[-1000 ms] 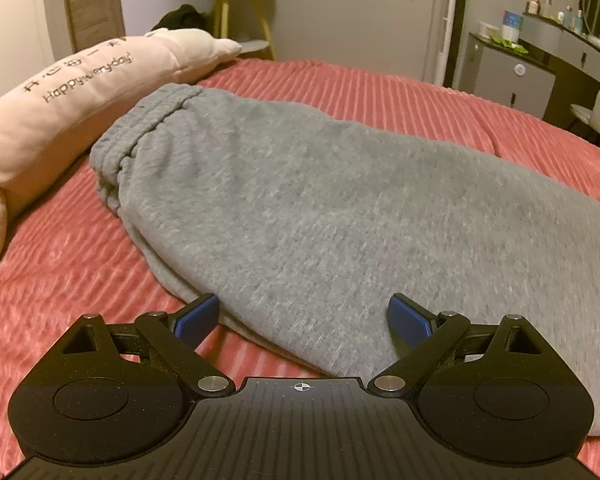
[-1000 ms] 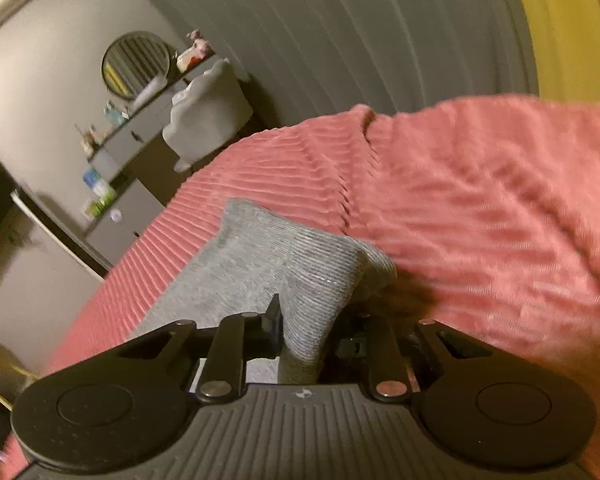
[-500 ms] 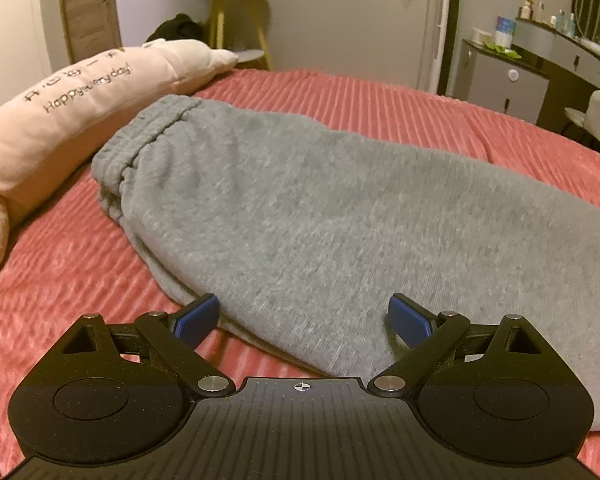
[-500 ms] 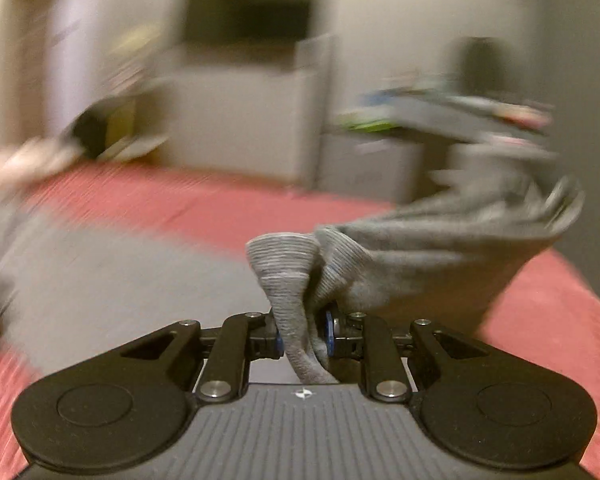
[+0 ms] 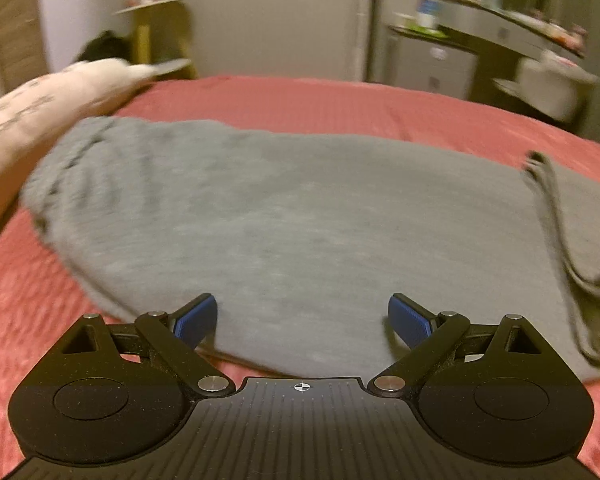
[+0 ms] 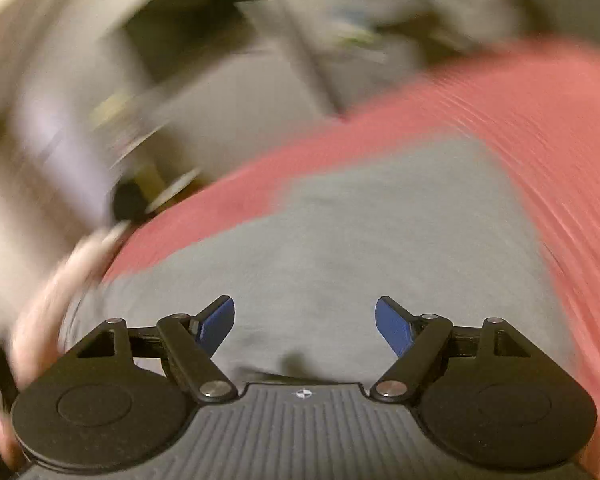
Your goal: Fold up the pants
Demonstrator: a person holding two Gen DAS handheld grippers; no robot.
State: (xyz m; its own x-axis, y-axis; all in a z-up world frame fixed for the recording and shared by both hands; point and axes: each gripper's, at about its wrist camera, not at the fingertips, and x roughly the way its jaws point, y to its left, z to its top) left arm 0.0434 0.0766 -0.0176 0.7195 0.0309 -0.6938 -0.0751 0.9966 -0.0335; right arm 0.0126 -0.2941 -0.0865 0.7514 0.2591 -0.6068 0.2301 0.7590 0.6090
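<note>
Grey sweatpants [image 5: 292, 220] lie flat on the red ribbed bedspread [image 5: 340, 100], waistband at the left by the pillow. At the right a folded-over leg end [image 5: 556, 216] lies on top of the pants. My left gripper [image 5: 302, 320] is open and empty, low over the near edge of the pants. My right gripper [image 6: 304, 322] is open and empty just above the grey fabric [image 6: 340, 248]; that view is badly motion-blurred.
A long cream pillow [image 5: 32, 108] lies at the bed's left edge beside the waistband. Beyond the bed stand a yellow side table [image 5: 152, 28], a cabinet [image 5: 428, 60] and a dressing table with bottles [image 5: 512, 28].
My right gripper carried the leg end over the pants, let it go and opened. The folded leg now lies at the right in the left wrist view. My left gripper shifted slightly and stayed open.
</note>
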